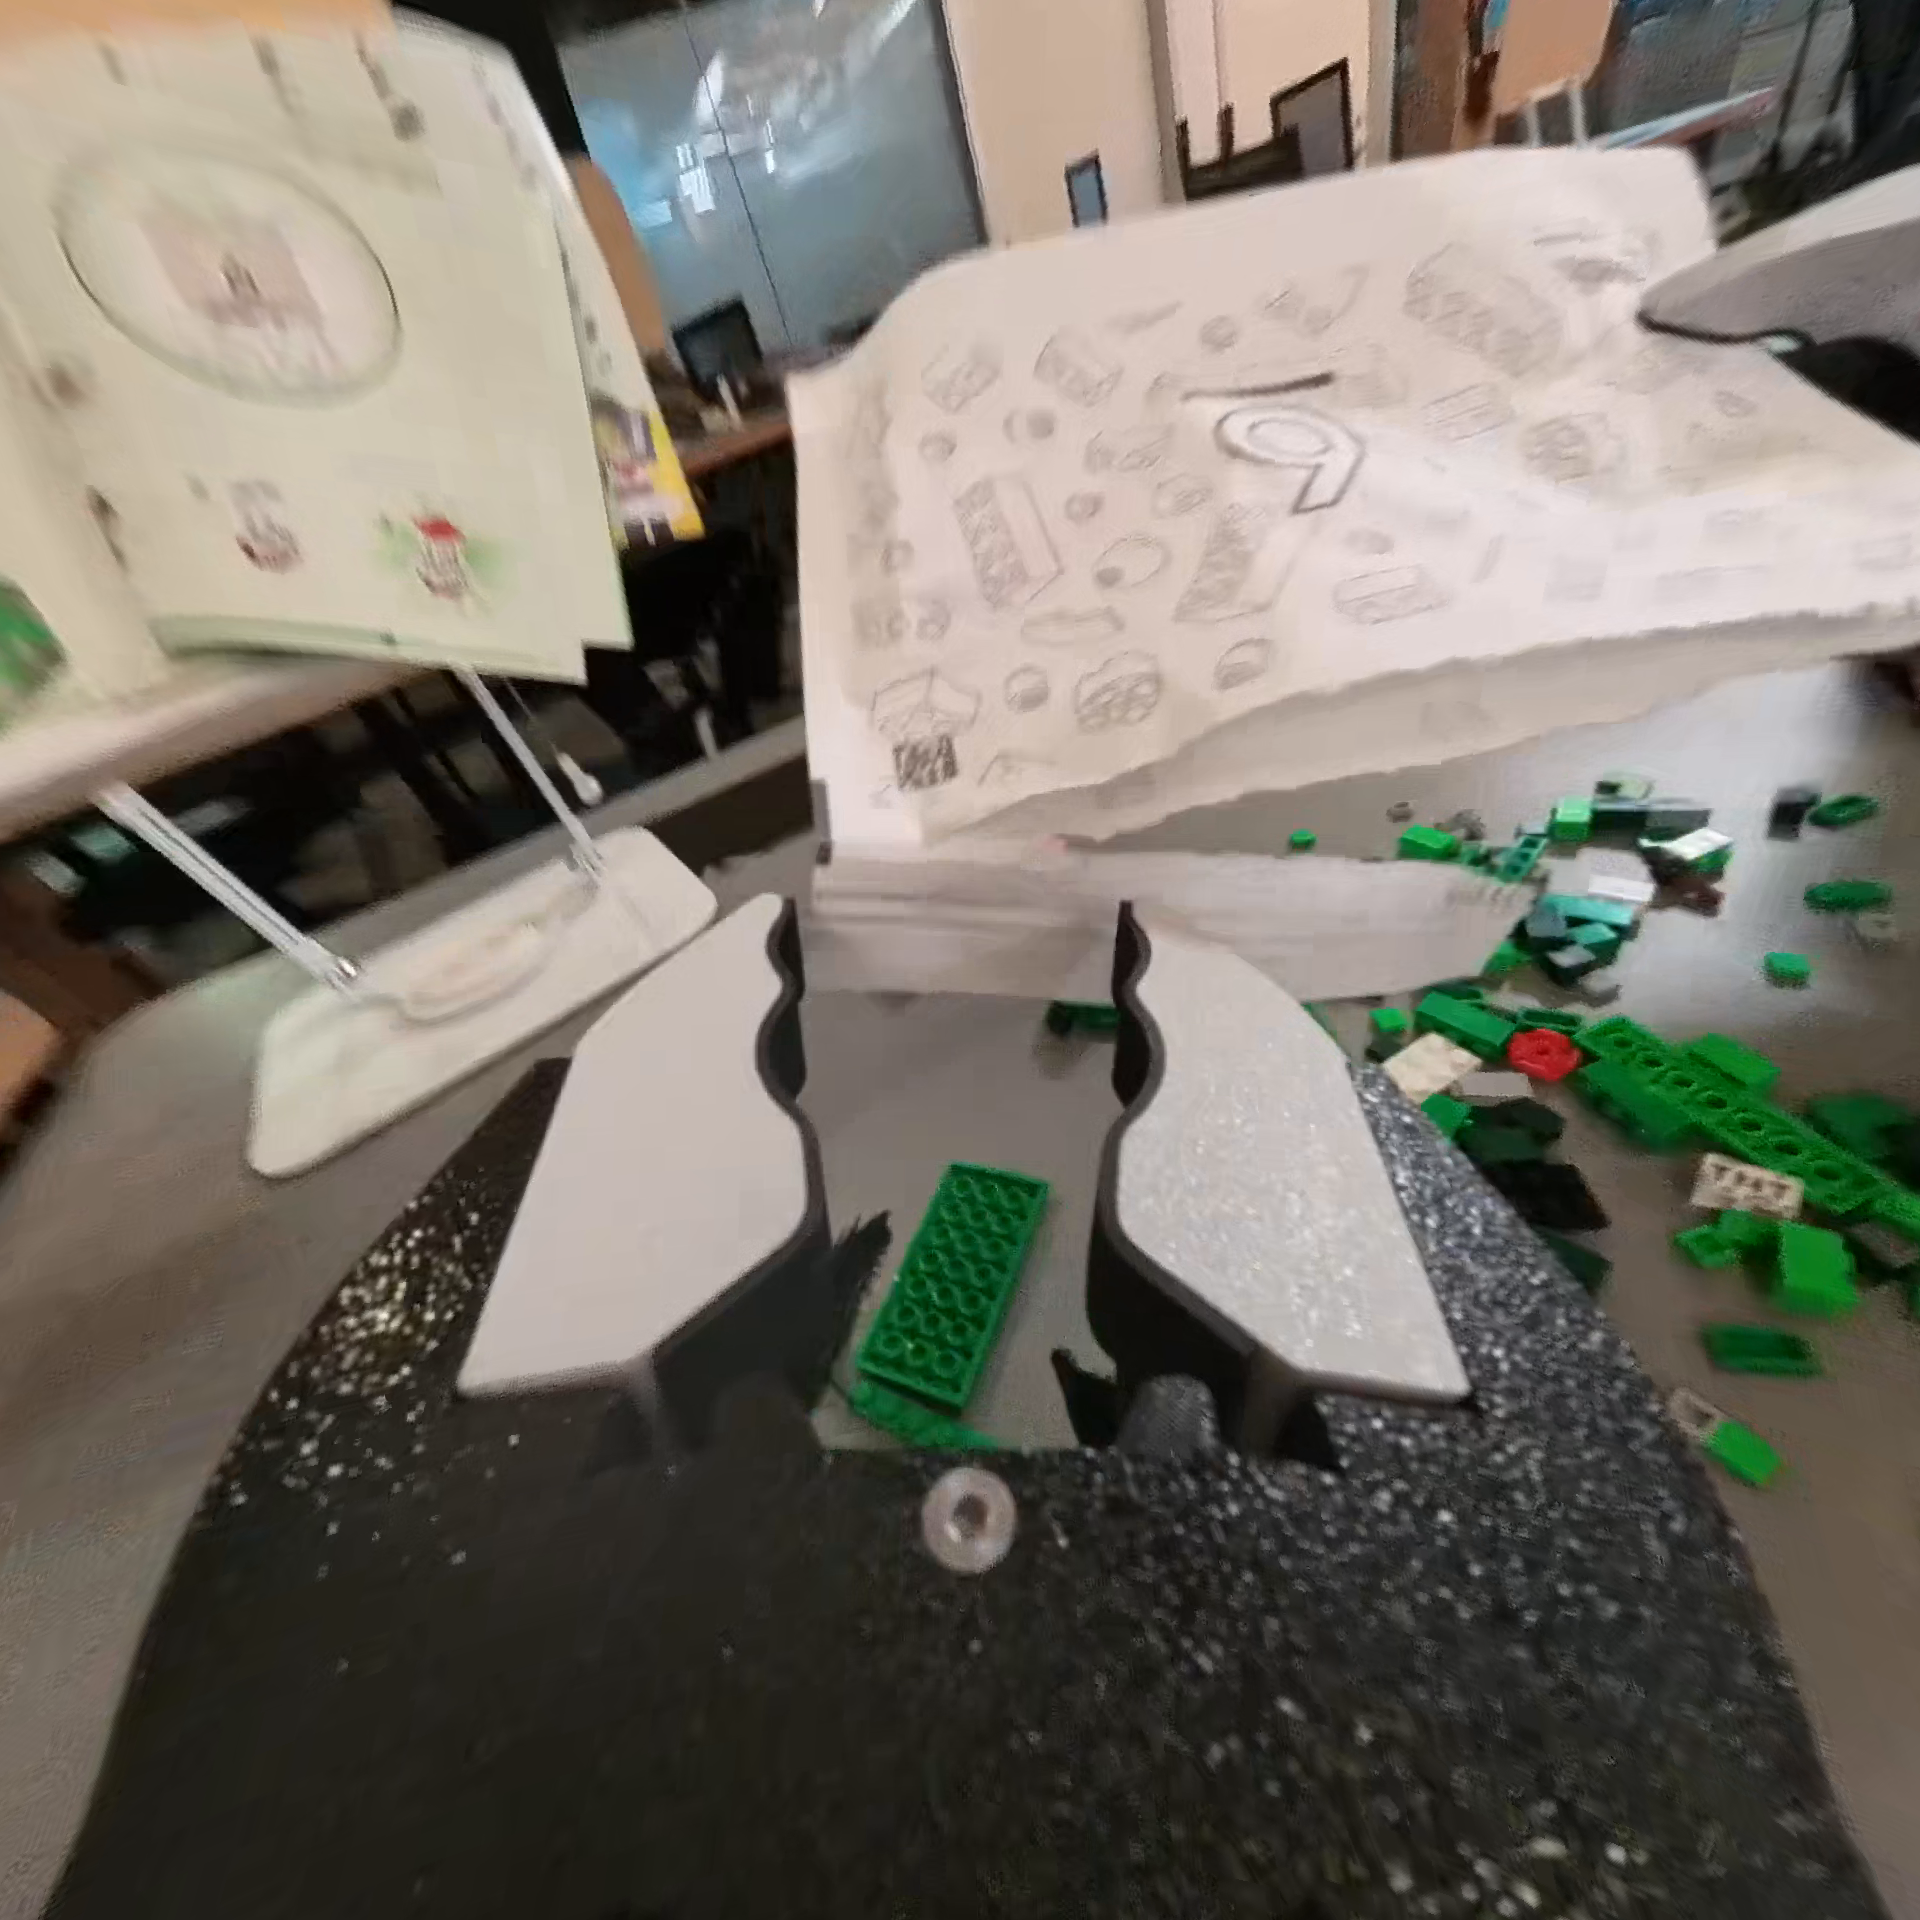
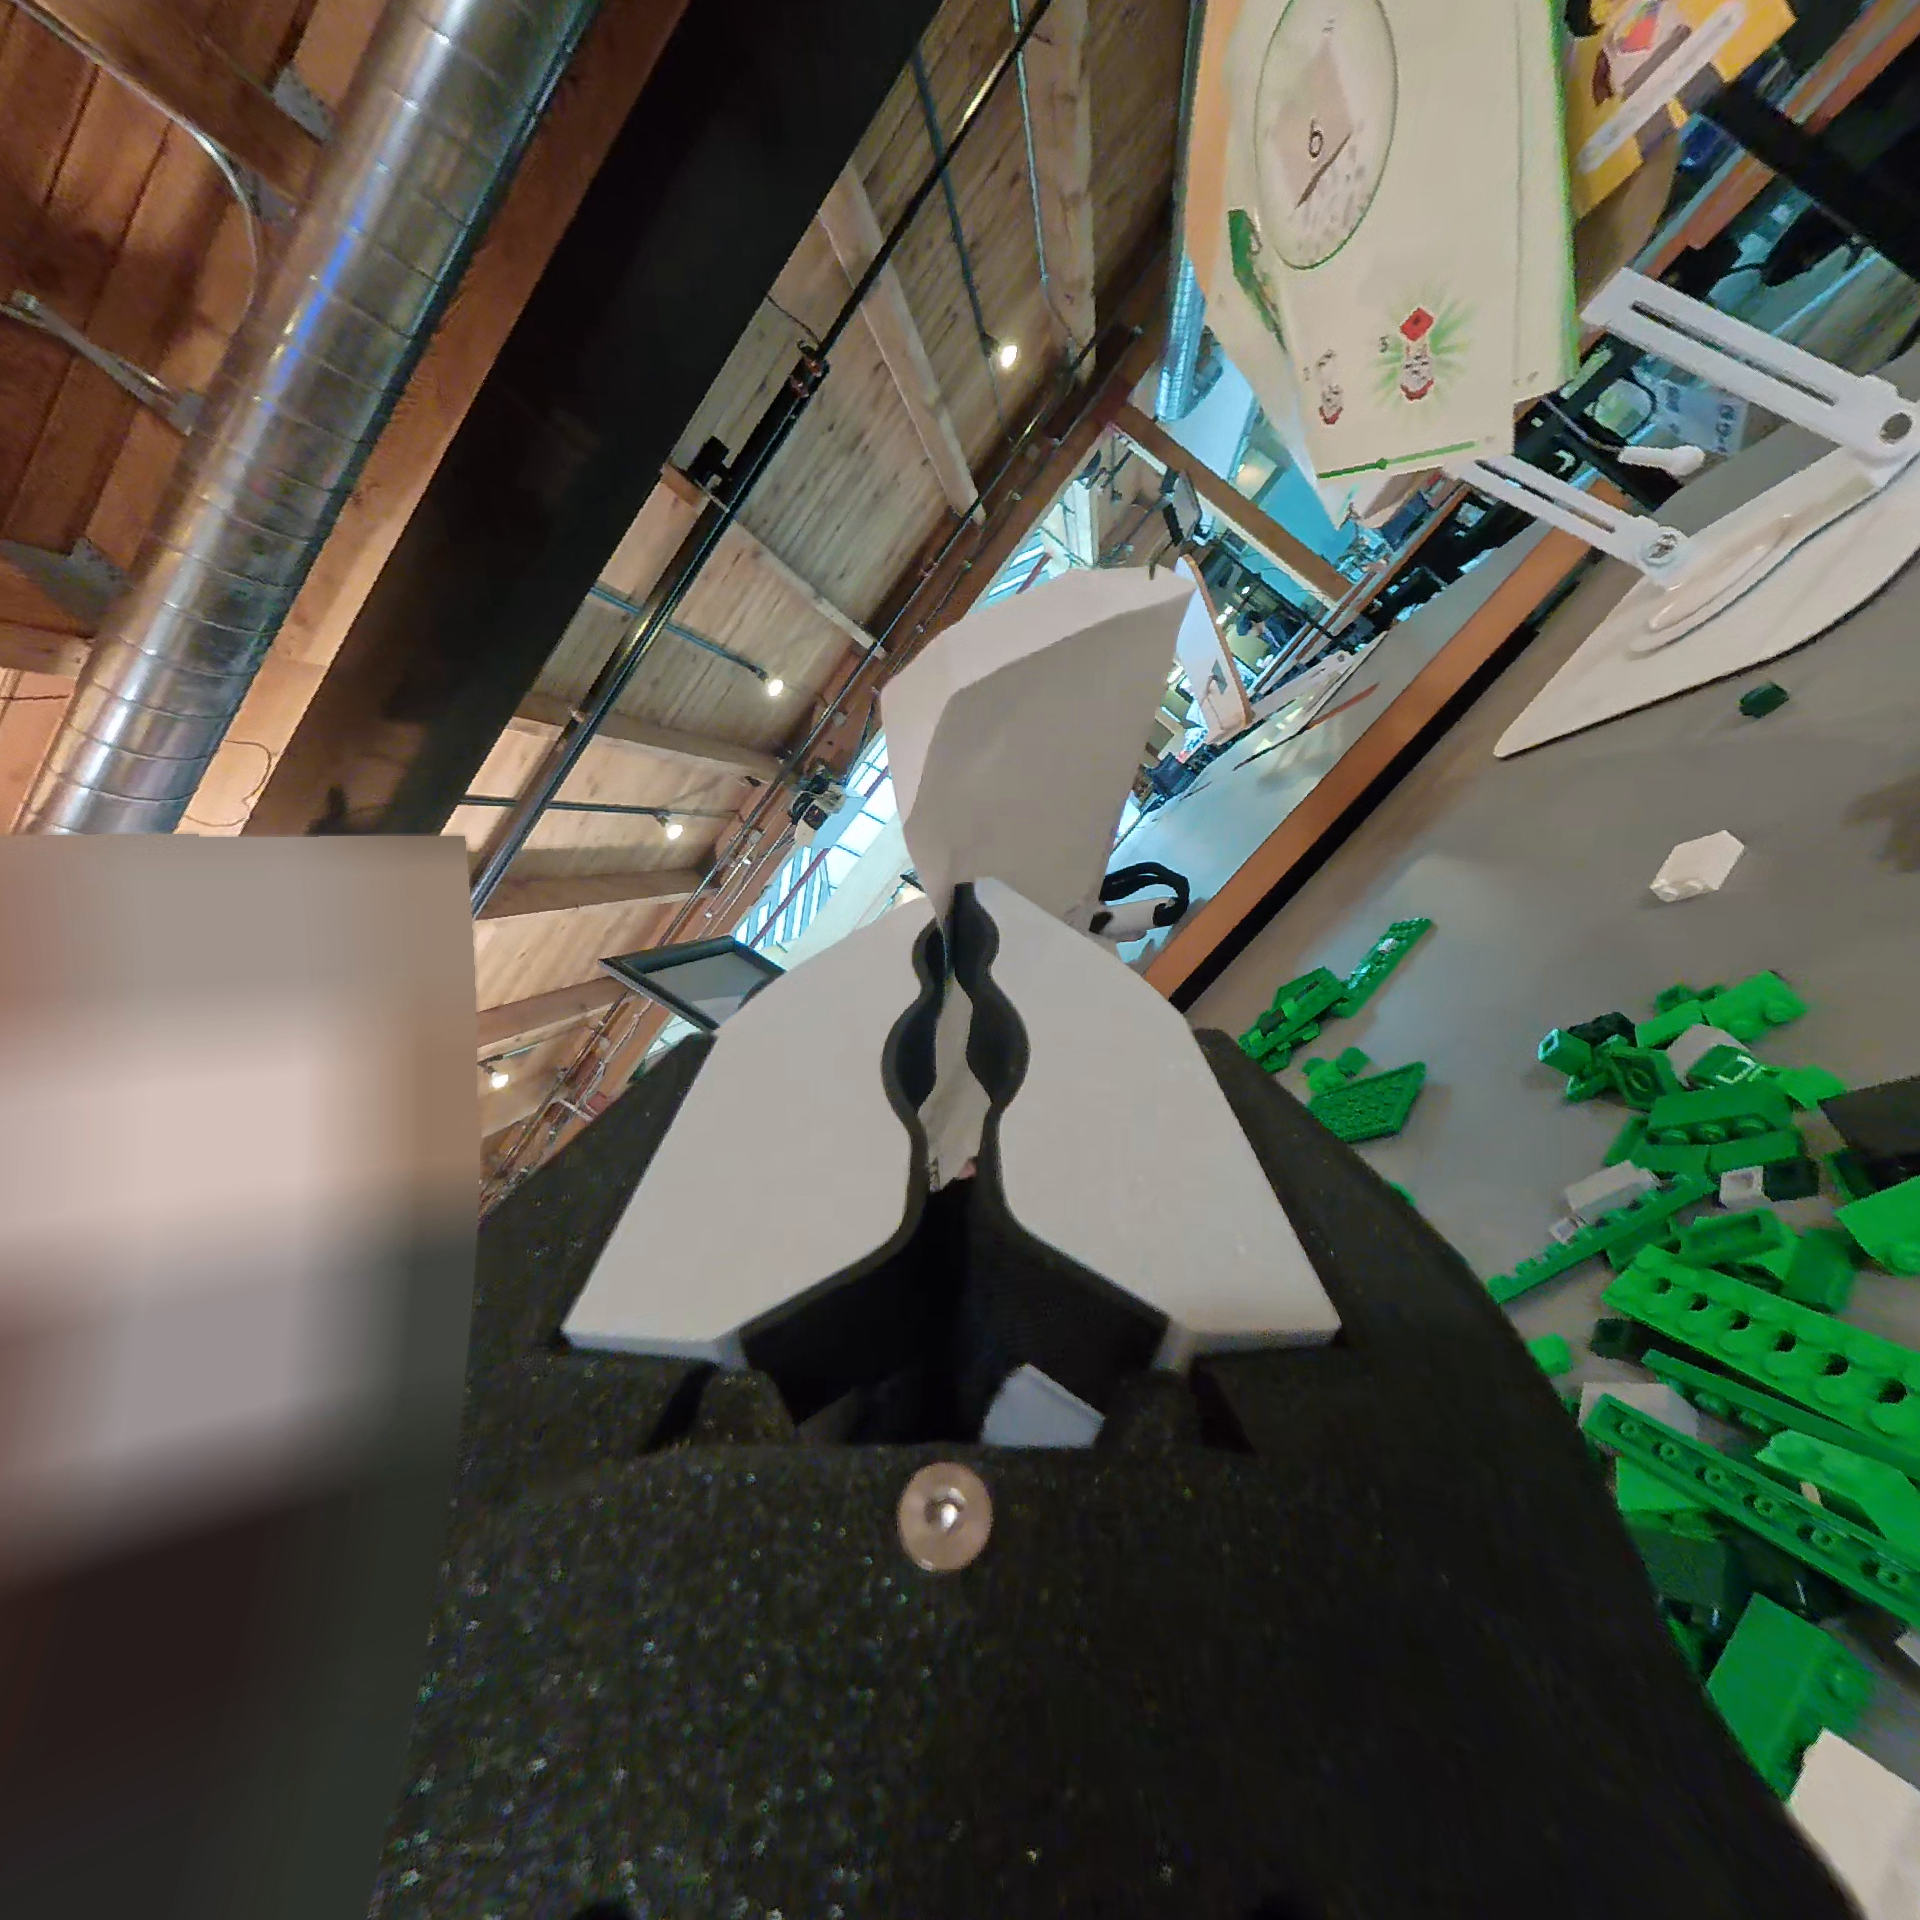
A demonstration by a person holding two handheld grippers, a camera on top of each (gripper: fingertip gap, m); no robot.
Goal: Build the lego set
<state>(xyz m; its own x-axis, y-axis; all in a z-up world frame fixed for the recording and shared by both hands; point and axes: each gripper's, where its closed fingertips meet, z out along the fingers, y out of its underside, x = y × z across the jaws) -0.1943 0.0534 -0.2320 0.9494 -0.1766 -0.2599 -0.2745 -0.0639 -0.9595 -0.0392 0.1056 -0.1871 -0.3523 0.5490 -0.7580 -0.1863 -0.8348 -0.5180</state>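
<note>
My left gripper [image 1: 956,925] is open and low over the grey table [image 1: 125,1299]. A green studded plate [image 1: 956,1283] lies flat on the table between its fingers, untouched. My right gripper [image 2: 966,904] is shut on a white paper bag [image 2: 1029,717] and holds it up, tilted toward the ceiling. In the left wrist view the same bag [image 1: 1247,540], printed with brick drawings, hangs in the air ahead, with the right gripper [image 1: 1808,281] at its top right corner. Several loose green bricks [image 1: 1662,1091] lie spread on the right, also seen in the right wrist view [image 2: 1714,1299].
An instruction booklet [image 1: 291,343] stands open on a white stand [image 1: 468,997] at the left back, also in the right wrist view [image 2: 1382,208]. A red round piece [image 1: 1545,1051] lies among the bricks. A white brick [image 2: 1699,864] lies apart. Tip to tip, the grippers are about 20 centimetres apart. From either gripper's tips it is about 15 centimetres to the red round piece [image 1: 1545,1051].
</note>
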